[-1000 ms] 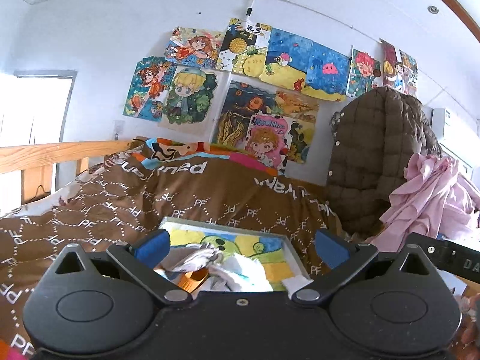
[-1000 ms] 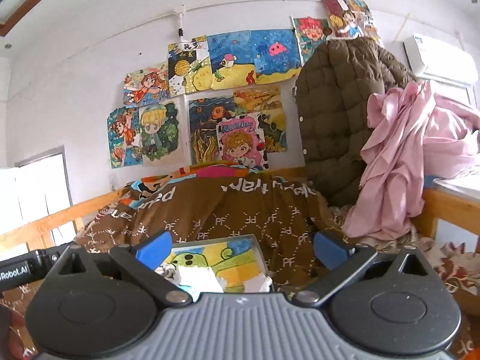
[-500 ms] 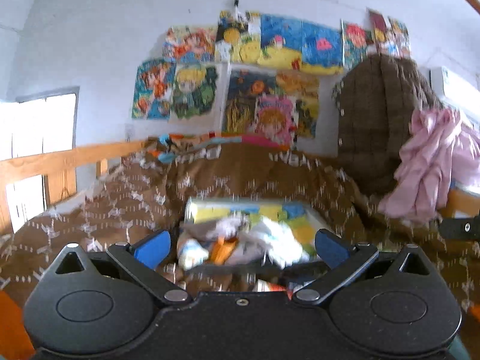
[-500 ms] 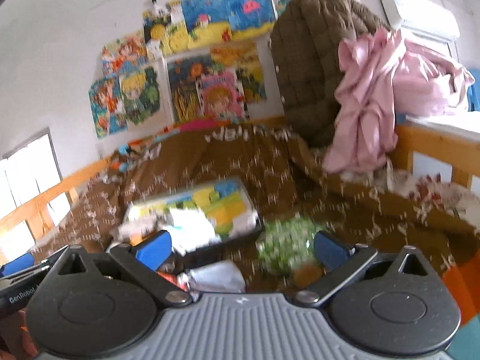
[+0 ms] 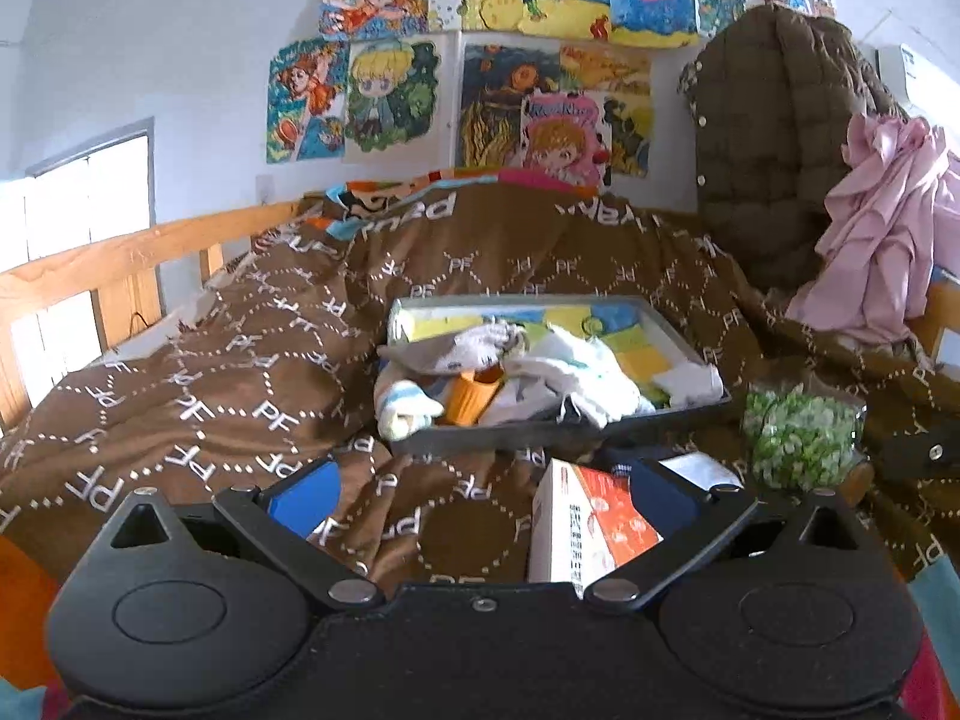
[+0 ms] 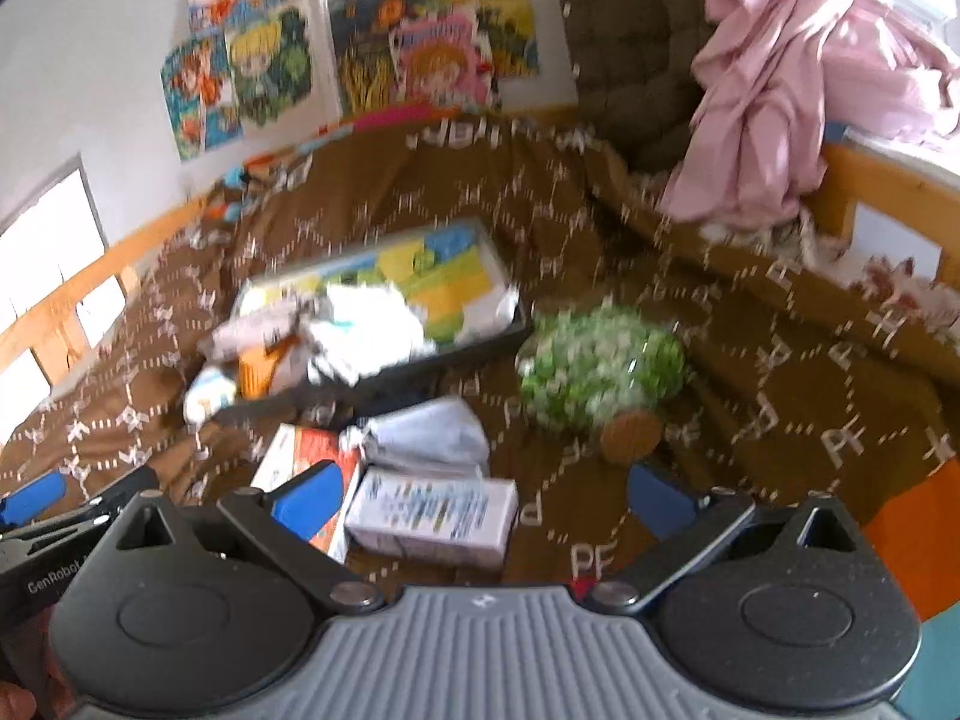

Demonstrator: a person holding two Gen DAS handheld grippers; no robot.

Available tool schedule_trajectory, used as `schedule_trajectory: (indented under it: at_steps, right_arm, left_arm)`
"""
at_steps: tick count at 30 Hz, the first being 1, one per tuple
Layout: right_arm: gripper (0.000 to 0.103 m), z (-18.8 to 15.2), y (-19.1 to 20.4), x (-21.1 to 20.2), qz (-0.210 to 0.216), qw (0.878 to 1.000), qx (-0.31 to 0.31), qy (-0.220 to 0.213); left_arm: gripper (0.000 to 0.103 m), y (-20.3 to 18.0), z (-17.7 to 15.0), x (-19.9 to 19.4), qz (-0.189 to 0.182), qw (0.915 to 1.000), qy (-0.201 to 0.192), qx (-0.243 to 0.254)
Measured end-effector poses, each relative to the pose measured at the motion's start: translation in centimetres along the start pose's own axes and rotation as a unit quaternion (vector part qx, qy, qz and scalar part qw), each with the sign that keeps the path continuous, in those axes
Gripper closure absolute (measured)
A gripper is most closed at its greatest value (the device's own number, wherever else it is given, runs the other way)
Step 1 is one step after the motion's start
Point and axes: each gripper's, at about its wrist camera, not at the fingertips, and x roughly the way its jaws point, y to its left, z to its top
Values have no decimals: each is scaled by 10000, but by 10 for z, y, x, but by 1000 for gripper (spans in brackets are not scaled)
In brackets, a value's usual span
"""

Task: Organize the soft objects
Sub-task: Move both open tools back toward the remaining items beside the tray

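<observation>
A brown patterned quilt (image 5: 252, 360) covers the bed; on it, toward the far middle, sits a grey tray (image 5: 558, 429) heaped with white and pale socks and cloths (image 5: 558, 363), one sock (image 5: 402, 408) spilling over its left edge; right of the tray lies a green-and-white bundle (image 5: 798, 435); nearer sit an orange-and-white box (image 5: 591, 531) and a white box (image 6: 435, 513); the left gripper (image 5: 480, 495) and right gripper (image 6: 480, 495) both hang above the quilt, jaws apart and holding nothing.
</observation>
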Motion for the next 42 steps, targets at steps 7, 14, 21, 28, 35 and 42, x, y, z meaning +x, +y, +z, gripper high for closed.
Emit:
schedule_trajectory:
  at_steps: [7,14,21,28,35,42]
  right_arm:
    - [0,-3,7,8,80,9994,-224,241]
    - [0,-3,13,15,133,9985,-362,393]
    - [0,-3,19,23,246,9977,-478,423]
    - [0,-1,24,26,248,9975,-616,245]
    - [0,0,30,28,245,9966,-783,21]
    - [0,1,37,31,133,9941,-1037,-289]
  left_arm:
    - [1,-5,-7,7,-46,9997,195,137]
    - [1,-6,-11,13,38,9992,297,246]
    - [1,-1,-10,20,84,9993,356,15]
    - [1,3,-11,29,124,9992,338,-195]
    - [1,4,-14,41,137,9988,362,-296]
    - [1,9,-12,47,52,9975,423,-559]
